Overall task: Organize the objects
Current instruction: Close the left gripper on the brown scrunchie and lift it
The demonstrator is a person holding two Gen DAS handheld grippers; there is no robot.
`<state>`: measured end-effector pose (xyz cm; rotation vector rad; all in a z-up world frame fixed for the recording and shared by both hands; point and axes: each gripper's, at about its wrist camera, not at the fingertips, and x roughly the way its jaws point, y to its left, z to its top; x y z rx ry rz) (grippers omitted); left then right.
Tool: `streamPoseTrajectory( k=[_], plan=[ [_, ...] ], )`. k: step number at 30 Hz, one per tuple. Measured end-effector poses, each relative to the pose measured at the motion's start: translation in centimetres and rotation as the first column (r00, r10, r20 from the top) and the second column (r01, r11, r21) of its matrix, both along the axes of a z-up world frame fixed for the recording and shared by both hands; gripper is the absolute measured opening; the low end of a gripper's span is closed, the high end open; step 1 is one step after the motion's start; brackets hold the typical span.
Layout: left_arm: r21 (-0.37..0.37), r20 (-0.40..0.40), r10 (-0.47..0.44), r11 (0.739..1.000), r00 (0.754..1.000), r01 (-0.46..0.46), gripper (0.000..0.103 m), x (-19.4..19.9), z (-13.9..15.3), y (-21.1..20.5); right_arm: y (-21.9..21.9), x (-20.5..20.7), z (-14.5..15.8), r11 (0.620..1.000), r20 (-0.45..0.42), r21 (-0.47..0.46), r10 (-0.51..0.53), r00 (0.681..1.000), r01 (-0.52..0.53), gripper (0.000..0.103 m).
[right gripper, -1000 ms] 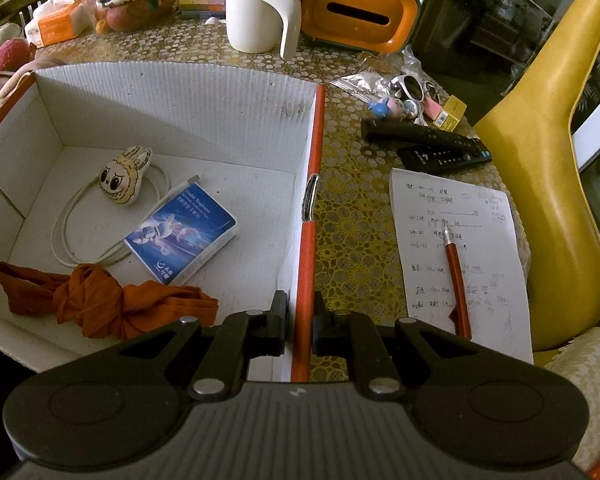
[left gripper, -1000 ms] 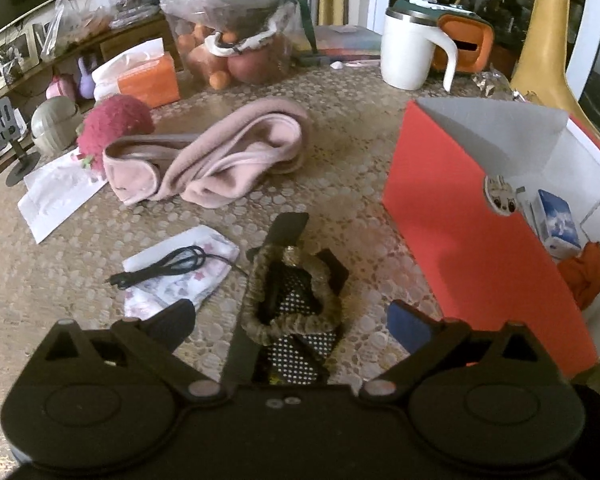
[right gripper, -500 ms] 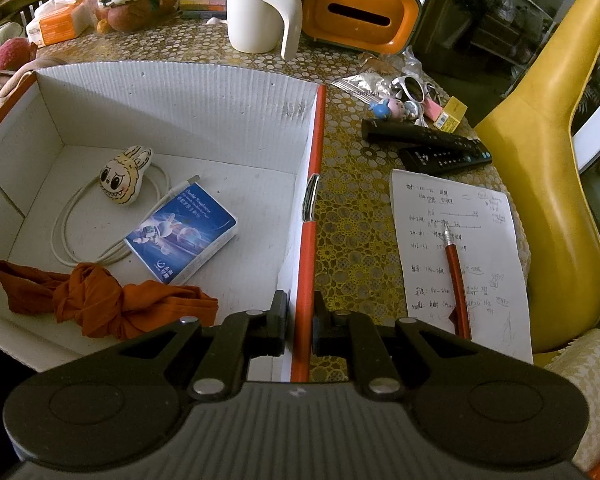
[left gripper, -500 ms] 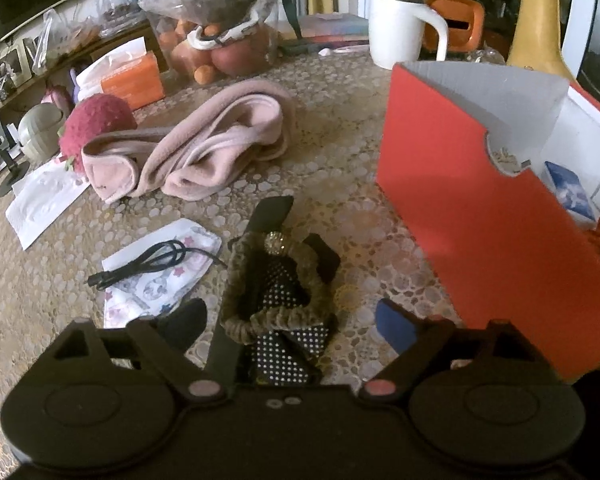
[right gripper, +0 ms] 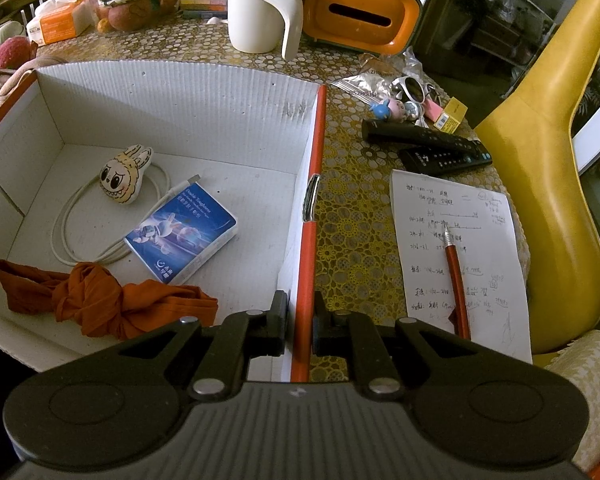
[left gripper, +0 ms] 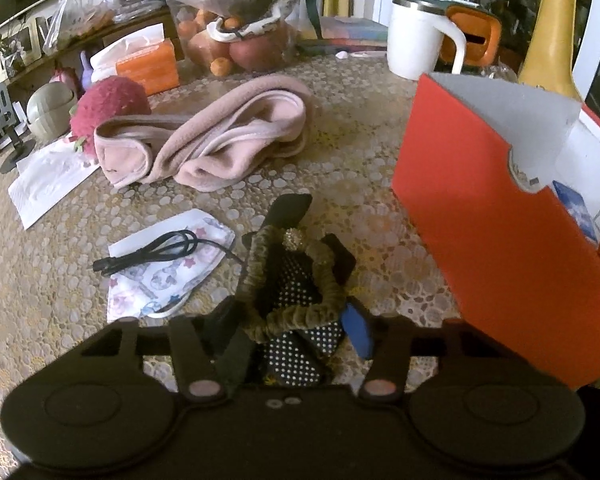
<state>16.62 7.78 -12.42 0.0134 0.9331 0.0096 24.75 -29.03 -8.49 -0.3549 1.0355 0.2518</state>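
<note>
Scrunchie [left gripper: 296, 280] and dotted black cloth [left gripper: 300, 344] lie low in the centre of the left view, between my left fingers [left gripper: 284, 326], which are closing without clearly pressing them. Low centre in the right view, my right fingers [right gripper: 300, 322] pinch the box's red wall [right gripper: 314, 184] on the counter [right gripper: 352, 216].

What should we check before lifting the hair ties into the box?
1. Hair ties between the left gripper fingers: ok, jaws closing around them.
2. Firm grip on the hair ties: cannot tell, the pads may not press yet.
3. Right gripper holding the box wall steady: ok, shut on it.
4. Room in the box: ok, bare floor beside the blue packet and orange cloth.
5. Black cable free of the hair ties: cannot tell, its end runs close.
</note>
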Motion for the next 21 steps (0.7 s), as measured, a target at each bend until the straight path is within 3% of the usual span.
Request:
streamPoseTrajectory(
  k=[8,10,14,21],
  plan=[
    [-0.03,0.034,0.01,1.0,0.999,-0.009,0.03,-0.2,1.2,0.4,0.0,0.0,0.0,1.0,0.0,-0.001,0.0,1.0,0.0,0.011],
    [-0.023,0.037,0.011,1.0,0.999,-0.01,0.018,-0.2,1.4,0.3,0.0,0.0,0.0,1.0,0.0,-0.001,0.0,1.0,0.0,0.011],
    [-0.026,0.053,0.001,1.0,0.999,0.0,0.006,-0.4,1.9,0.3,0.1,0.0,0.0,1.0,0.0,-0.002,0.001,1.0,-0.001,0.011],
    [-0.017,0.097,-0.014,1.0,0.995,0.016,0.006,-0.9,3.1,0.2,0.1,0.0,0.0,1.0,0.0,-0.002,0.002,1.0,-0.002,0.011]
  ],
)
